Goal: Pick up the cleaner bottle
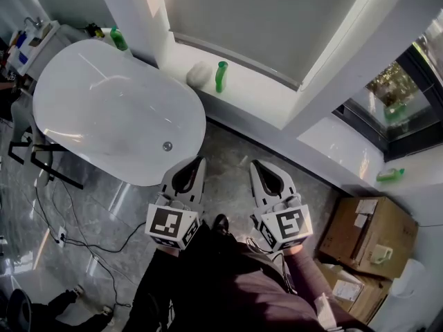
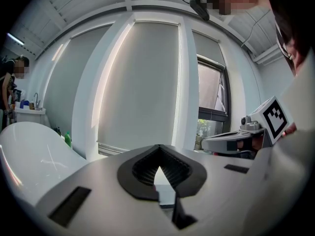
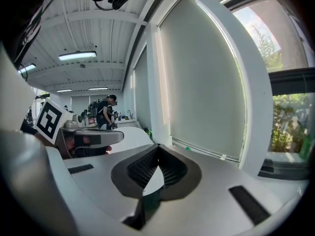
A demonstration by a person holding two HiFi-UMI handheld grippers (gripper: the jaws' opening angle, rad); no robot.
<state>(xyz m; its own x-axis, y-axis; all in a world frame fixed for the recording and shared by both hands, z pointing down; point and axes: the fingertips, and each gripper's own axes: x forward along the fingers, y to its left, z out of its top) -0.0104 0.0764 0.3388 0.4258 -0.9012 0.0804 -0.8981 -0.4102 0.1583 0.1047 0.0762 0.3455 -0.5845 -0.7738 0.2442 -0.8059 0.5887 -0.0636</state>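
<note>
A green cleaner bottle stands upright on the white window sill, next to a white rounded object. My left gripper and right gripper are side by side over the grey floor, pointing toward the sill and well short of the bottle. Both are shut with nothing between the jaws. In the left gripper view the left gripper has its jaws meeting at the tip; the right gripper looks the same in its own view. The jaws hide the sill bottle in both gripper views.
A white bathtub fills the left, its near end beside the left gripper. A second green bottle stands behind the tub, a third on the right sill. Cardboard boxes sit at right; cables cross the floor at left.
</note>
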